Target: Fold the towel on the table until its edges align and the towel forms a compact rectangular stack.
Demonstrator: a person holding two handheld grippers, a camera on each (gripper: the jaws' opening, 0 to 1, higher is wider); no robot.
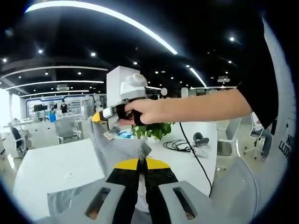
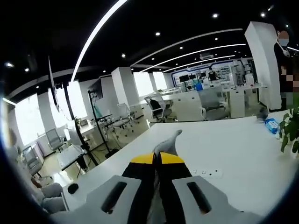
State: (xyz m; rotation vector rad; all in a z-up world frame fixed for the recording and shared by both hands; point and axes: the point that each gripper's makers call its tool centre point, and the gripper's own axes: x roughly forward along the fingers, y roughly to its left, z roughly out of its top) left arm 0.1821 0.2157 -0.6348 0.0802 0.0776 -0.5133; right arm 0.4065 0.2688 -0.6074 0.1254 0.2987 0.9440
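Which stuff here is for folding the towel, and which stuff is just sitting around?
For the job:
- grey towel, lifted off the white table
- left gripper, shut on the towel
- right gripper, shut on the towel

Just lying about:
- green plant
- black cable
- office chairs

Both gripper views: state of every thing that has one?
Grey towel: lifted off the white table, held at two corners.
Left gripper: shut on the towel.
Right gripper: shut on a towel corner, hand holding it.
Black cable: coiled on the table.
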